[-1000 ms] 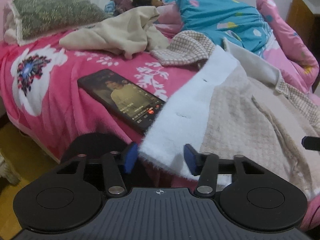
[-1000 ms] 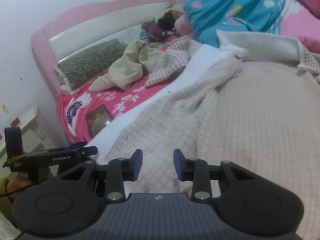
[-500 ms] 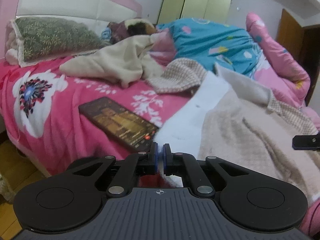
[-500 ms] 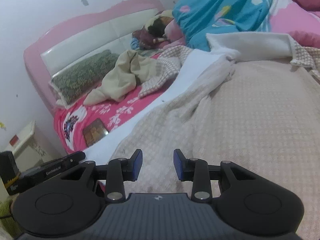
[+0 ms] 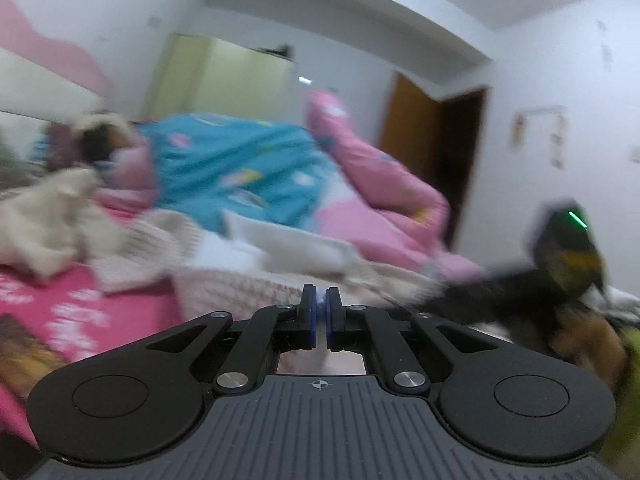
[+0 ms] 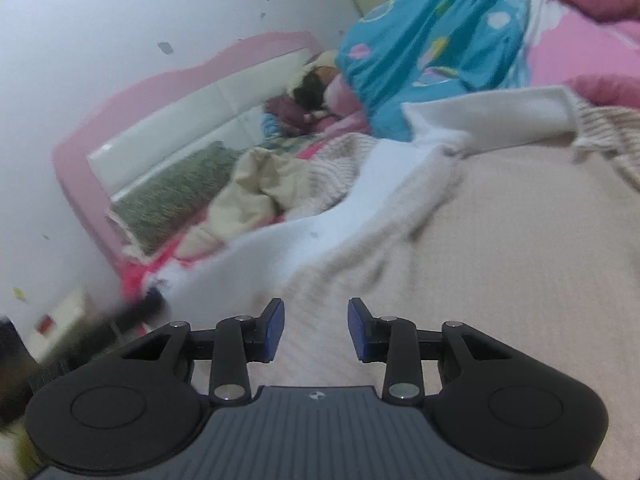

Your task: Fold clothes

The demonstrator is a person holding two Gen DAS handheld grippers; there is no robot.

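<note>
**Beige garment pinched at its white edge, spread over the pink bed**

Beige garment [image 5: 256,284] fills the lower middle of the left wrist view, badly smeared by motion blur. The left gripper [image 5: 320,312] has its jaws pressed together with a sliver of pale cloth caught between the blue pads [image 5: 311,320]; how much fabric is gripped is hidden by the gripper body. A white lining [image 5: 280,240] shows just above. At upper left lie a cream cloth heap [image 5: 52,220] and the pink bedspread [image 5: 60,300]; a dark rectangular thing cut off at the lower left edge is too blurred to name. Behind sit a blue quilt [image 5: 240,168] and a pink quilt [image 5: 380,184]. A yellow-green wardrobe [image 5: 216,76], a brown door [image 5: 416,128] and white walls close the room. At right a dark blurred device with a green light [image 5: 568,248] is partly cut off.

In the right wrist view the garment [image 6: 500,248] covers the right and centre of the frame, its white lining [image 6: 304,232] running toward the lower left. The right gripper [image 6: 316,328] hovers over the cloth with jaws apart and opening, nothing pressed between them. At upper left stand the pink headboard [image 6: 160,92] and a green patterned pillow [image 6: 172,196]; the cream heap [image 6: 256,184] lies beside it. The blue quilt [image 6: 432,40] fills the top. A blurred nightstand [image 6: 60,320] is at far left.
</note>
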